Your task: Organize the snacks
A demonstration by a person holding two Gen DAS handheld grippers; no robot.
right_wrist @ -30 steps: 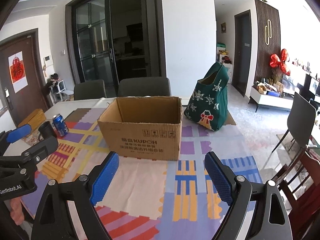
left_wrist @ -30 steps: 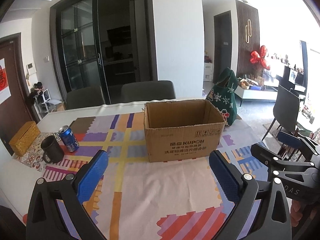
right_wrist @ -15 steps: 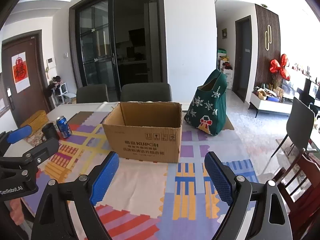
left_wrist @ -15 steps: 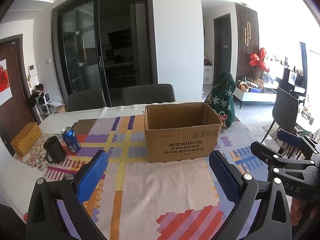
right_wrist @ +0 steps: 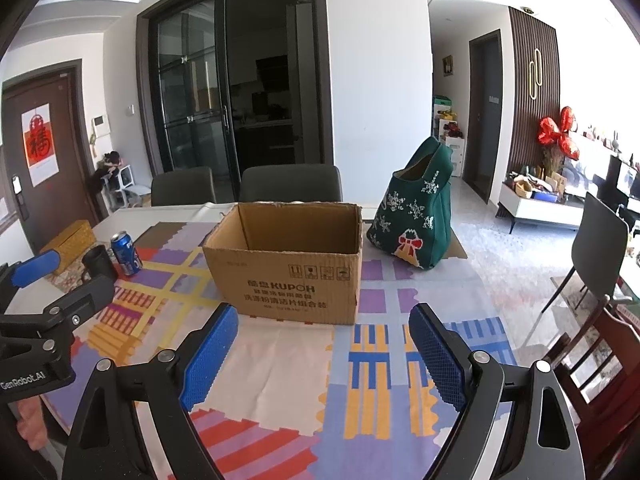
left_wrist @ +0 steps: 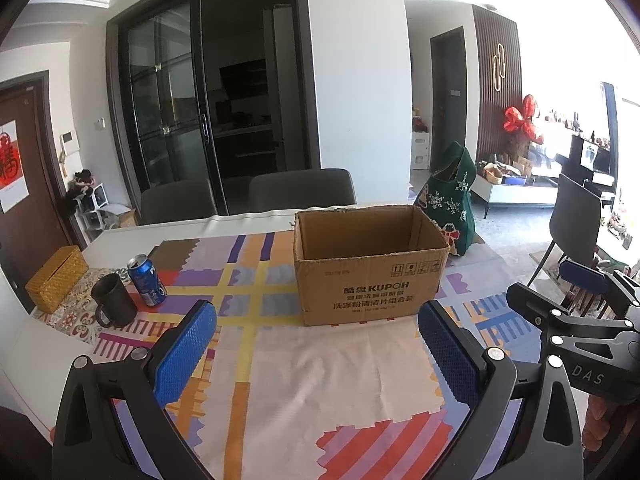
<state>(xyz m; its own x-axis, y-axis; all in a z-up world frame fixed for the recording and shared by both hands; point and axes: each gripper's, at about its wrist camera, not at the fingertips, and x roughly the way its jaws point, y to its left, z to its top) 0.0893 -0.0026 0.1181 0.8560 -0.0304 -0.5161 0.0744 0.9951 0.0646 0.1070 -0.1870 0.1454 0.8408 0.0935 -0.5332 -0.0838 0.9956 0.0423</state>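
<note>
Left wrist view: left claw (left_wrist: 316,354) hovers over the tabletop (left_wrist: 320,380) in front of the cardboard box (left_wrist: 370,276), blue pads wide apart, gripping nothing.
Right wrist view: right claw (right_wrist: 324,354) also hangs spread and empty, in front of the box.
Box: upright, flaps open, mouth up, probably set out as the bin for snacks; its floor is hidden, so contents cannot be told.
Green Christmas tote bag (right_wrist: 418,216): stands just right of the box, top gaping; possibly it holds snacks, none visible.
Blue soda can (left_wrist: 146,280): well left of the box, beside a dark mug (left_wrist: 113,300).
Stage: fits either snacks awaiting sorting or snacks already boxed.
</note>
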